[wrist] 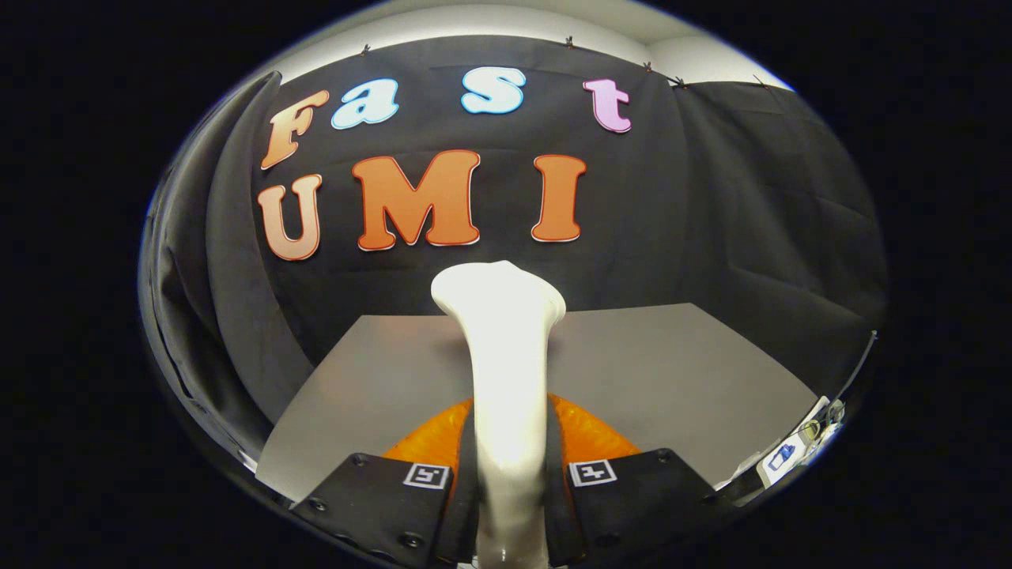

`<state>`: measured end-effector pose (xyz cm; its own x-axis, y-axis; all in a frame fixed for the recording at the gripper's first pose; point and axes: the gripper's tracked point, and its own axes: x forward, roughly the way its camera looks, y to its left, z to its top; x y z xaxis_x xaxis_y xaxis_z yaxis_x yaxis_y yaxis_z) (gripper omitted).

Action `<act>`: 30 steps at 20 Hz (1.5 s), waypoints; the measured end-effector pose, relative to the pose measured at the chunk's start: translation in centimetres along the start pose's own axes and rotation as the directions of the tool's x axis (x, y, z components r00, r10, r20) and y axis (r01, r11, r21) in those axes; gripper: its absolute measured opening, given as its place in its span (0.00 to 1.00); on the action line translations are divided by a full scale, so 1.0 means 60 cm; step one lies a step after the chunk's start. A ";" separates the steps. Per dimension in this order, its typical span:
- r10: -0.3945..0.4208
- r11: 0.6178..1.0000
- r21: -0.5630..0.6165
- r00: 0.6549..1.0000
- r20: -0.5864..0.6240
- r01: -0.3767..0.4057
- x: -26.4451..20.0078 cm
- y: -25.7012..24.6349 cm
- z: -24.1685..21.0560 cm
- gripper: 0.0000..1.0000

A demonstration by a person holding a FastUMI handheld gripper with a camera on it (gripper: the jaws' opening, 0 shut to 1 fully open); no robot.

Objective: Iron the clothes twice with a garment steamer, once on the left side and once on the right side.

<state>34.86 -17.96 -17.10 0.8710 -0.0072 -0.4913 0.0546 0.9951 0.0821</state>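
A white garment steamer (506, 371) stands up between my two fingers, its handle clamped in the gripper (510, 494) and its flared head pointing away over the table. Both fingers (411, 494) press on the handle from either side, so the gripper is shut on it. Under the steamer, just ahead of the fingers, an orange garment (589, 435) lies on the grey table (672, 363); most of it is hidden by the steamer and the fingers.
The grey table runs back to the black cloth wall (711, 221). To the right of the fingers, at the table's near corner, a small white object with a blue mark (783, 457) and a thin cable (858, 367) sit at the edge.
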 end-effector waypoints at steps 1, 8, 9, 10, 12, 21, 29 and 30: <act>0.004 1.000 -0.003 1.000 0.027 -0.004 -0.013 -0.001 0.005 0.41; 0.026 1.000 -0.015 0.959 0.283 -0.023 -0.165 0.019 0.090 0.41; 0.020 1.000 -0.017 0.955 0.297 -0.015 -0.187 0.023 0.094 0.41; 0.010 1.000 -0.019 0.953 0.303 -0.005 -0.208 0.025 0.099 0.41; -0.005 1.000 -0.022 0.943 0.333 0.012 -0.251 0.039 0.116 0.41; -0.124 0.985 -0.056 0.890 0.439 0.165 -0.382 0.195 0.170 0.41; -0.223 0.964 -0.021 0.853 0.472 0.264 -0.462 0.346 0.146 0.40; -0.226 0.964 -0.017 0.848 0.479 0.267 -0.471 0.367 0.144 0.40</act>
<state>15.69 3.34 6.07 0.9602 -0.2785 -0.0200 0.2766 0.9586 -0.0670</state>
